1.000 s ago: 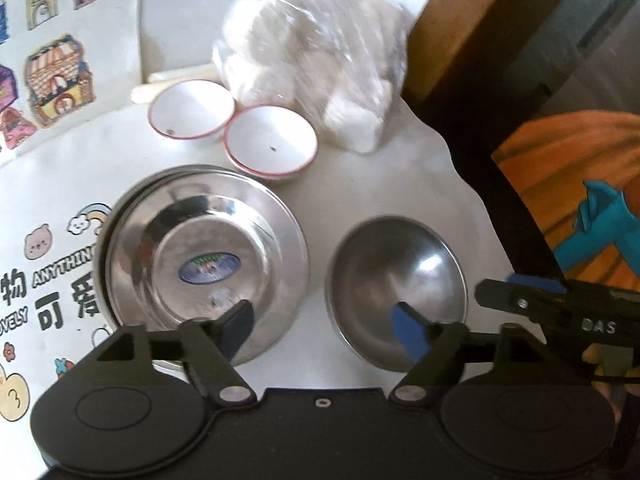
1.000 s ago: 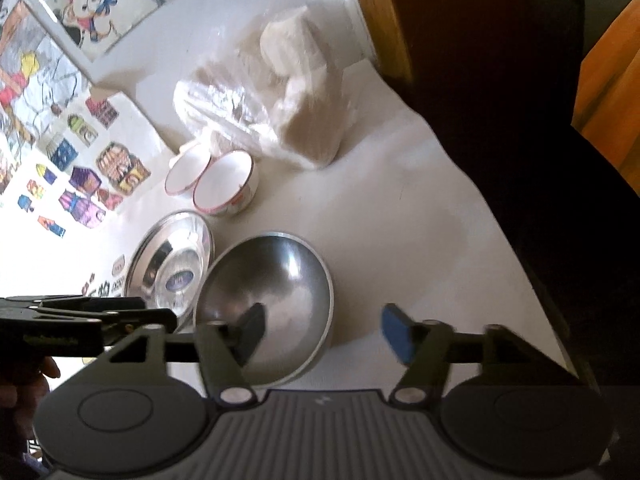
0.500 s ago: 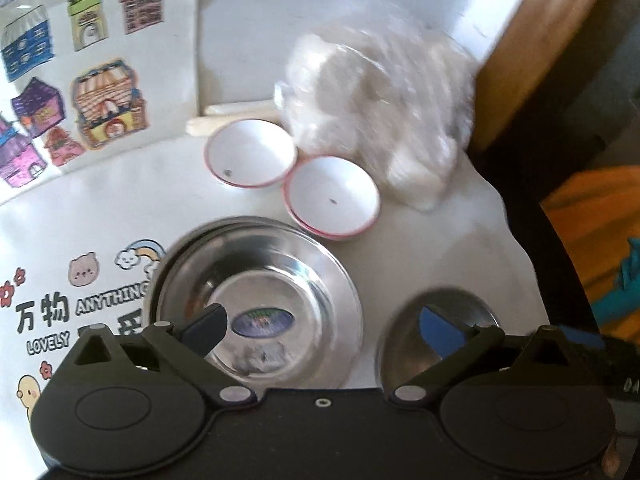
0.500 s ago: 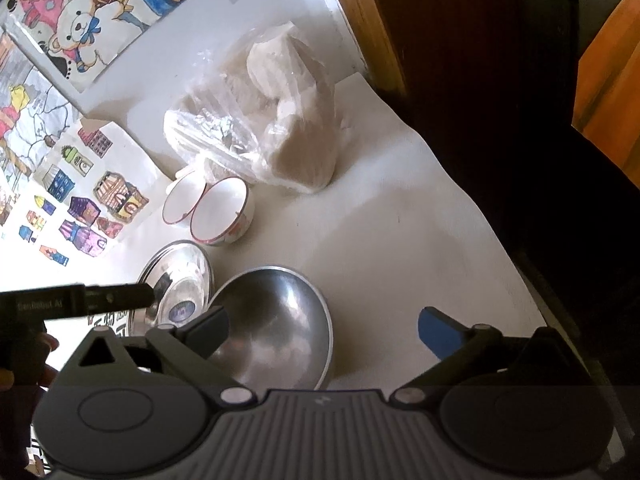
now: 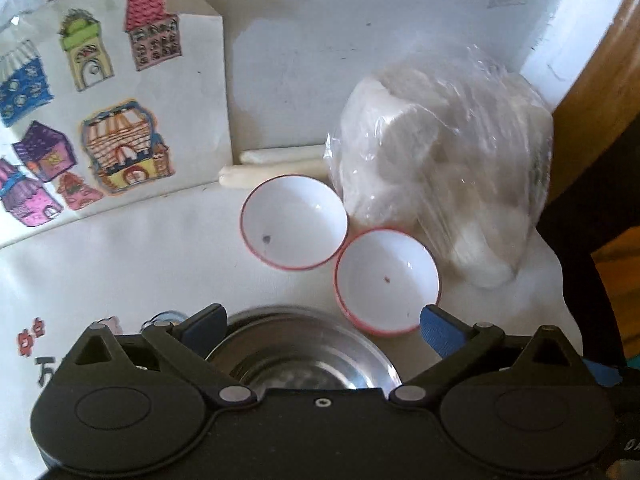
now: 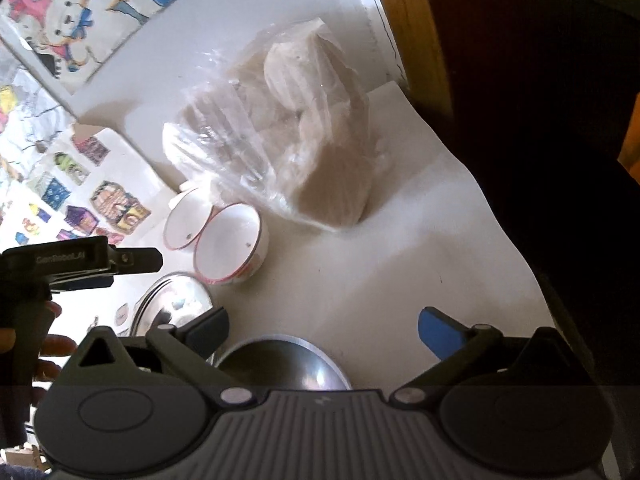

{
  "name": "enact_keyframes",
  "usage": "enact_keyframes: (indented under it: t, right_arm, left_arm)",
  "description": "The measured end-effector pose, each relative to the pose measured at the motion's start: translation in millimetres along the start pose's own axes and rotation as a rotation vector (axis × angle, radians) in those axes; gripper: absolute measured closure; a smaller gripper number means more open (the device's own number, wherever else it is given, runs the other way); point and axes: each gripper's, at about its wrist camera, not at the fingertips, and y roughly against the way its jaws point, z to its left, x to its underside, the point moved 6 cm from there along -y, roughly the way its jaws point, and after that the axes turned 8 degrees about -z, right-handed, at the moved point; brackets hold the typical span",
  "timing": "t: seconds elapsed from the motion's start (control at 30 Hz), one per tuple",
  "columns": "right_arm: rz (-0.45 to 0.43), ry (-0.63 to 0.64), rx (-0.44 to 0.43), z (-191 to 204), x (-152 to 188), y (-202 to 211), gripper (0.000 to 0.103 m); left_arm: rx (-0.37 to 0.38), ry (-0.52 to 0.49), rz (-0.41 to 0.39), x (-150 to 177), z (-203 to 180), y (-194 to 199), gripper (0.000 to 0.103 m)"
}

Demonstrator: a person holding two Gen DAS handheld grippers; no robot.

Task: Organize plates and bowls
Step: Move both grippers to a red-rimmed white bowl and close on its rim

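Bench: white cloth or paper cover, smooth, slightly rumpled at its right edge; printed cartoon figures and lettering on its left part.

Plastic bag: clear crinkled film around pale lumpy white contents, standing at the back of the bench against the wall, touching the nearer white bowl (contents cannot be identified).

Sheet of house stickers: flat white paper with coloured hand-drawn houses, leaning at the back left.

Steel plate: round, shiny, shallow with a broad rim, rim up, directly below the left claw; mostly hidden by the claw body. The right view shows it as a stack-like double rim, but I cannot tell whether it is one plate or more.

Steel bowl: round, deep, brushed metal, opening up, just right of the plate and under the right claw.

Two white bowls, glossy, thin red rims, openings up, rims touching each other: far bowl at left-back, near bowl at right-front, just beyond the steel plate.

Two pale sticks: cylindrical, lying side by side, long axes running left to right along the wall behind the far bowl.

Left claw: fingers wide apart, holding nothing. Right claw: fingers wide apart, holding nothing.
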Motion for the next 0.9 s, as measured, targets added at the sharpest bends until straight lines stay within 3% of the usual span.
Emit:
enact_keyframes:
  t: [0.4, 0.6, 0.9]
  right_arm:
    - [0.015, -0.059, -0.054, 19, -16, -51, 0.006]
    - [0.051, -0.04, -0.053, 29, -18, -73, 0.017]
    - [0.075, -0.03, -0.054, 39, -24, -90, 0.04]
  left_arm:
    - [-0.028, -0.038, 0.074, -13, 1, -52, 0.001]
    - [-0.065, -0.076, 0.111, -10, 5, -63, 0.001]
    - [-0.052, -0.007, 0.129, -7, 8, -74, 0.006]
